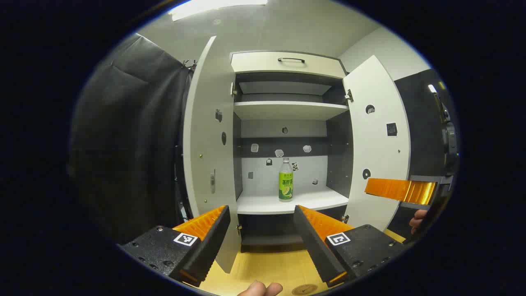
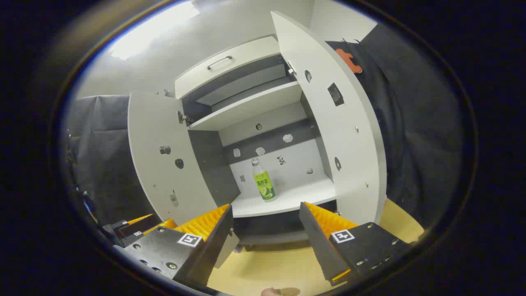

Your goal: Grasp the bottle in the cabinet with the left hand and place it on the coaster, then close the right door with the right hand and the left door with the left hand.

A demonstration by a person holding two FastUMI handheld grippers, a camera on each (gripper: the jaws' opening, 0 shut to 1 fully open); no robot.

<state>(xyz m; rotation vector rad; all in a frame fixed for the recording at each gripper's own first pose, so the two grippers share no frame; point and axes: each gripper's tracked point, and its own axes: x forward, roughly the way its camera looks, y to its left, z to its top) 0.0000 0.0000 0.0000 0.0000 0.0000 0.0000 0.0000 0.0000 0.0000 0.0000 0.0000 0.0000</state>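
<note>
the left gripper (image 1: pixel 261 213) and right gripper (image 2: pixel 266 211) are held with jaws spread, nothing between them. beyond, both cabinet doors (image 1: pixel 207 156) are swung open. the bottle (image 1: pixel 286 181) is seen upright on the lower shelf (image 1: pixel 316 199), near the back.

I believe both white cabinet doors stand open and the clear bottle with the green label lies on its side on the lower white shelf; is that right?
Not quite. The clear bottle with the green label stands upright on the lower white shelf, cap up, as the left gripper view shows. The rest holds: the left white cabinet door and the right white cabinet door both stand open.
</note>
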